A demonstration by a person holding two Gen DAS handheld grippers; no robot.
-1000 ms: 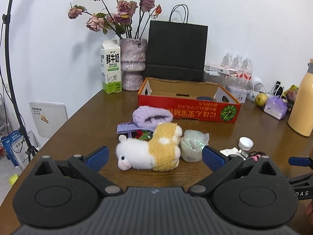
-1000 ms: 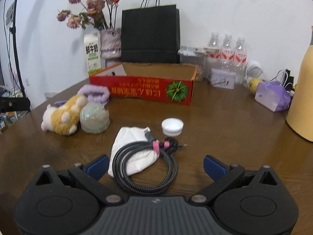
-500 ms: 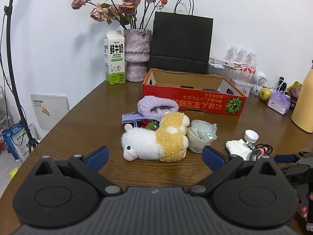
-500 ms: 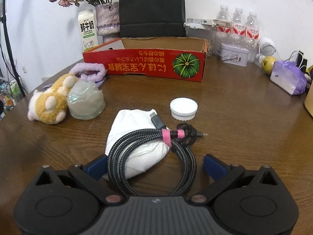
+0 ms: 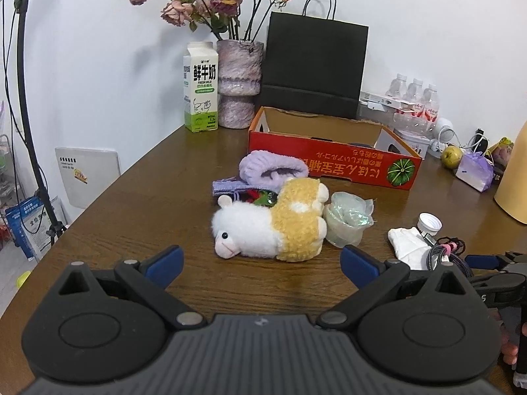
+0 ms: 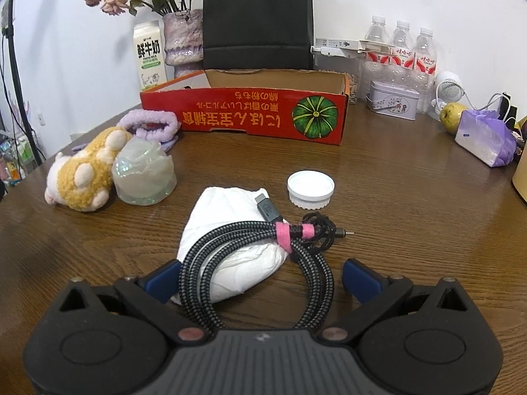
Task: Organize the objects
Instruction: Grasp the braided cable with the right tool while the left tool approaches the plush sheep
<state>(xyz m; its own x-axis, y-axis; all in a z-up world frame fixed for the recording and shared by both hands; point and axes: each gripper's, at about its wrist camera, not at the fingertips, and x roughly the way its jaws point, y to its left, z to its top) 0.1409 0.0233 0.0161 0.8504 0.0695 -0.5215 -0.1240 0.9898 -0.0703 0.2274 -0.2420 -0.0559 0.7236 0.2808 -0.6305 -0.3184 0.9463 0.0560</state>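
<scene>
The coiled cable point(image 6: 263, 247), bound with a pink tie, lay on the tabletop point(image 6: 411, 204) partly over a white wad point(image 6: 230, 230), its near loop sitting between the blue fingers of the right tongs point(image 6: 260, 278). Those tongs stood wide open and held nothing, the fingers on either side of the coil. A white cap point(image 6: 310, 189) rested just beyond the cable. To the left, a plush point(image 5: 268, 227) lay on its side, touching a crumpled clear cup point(image 5: 347, 219), with a purple band point(image 5: 271, 169) behind them. The left tongs point(image 5: 262, 261) were likewise spread wide and empty, low over the tabletop, pointed at the plush but apart from it. Farther back stood the open red box point(image 5: 332, 159), with a black bag point(image 5: 314, 69), a vase point(image 5: 238, 82) of dried roses and a milk carton point(image 5: 201, 95) along the wall. Water bottles point(image 6: 402, 49), a tin point(image 6: 393, 103) and a purple pouch point(image 6: 485, 141) sat to the right.
</scene>
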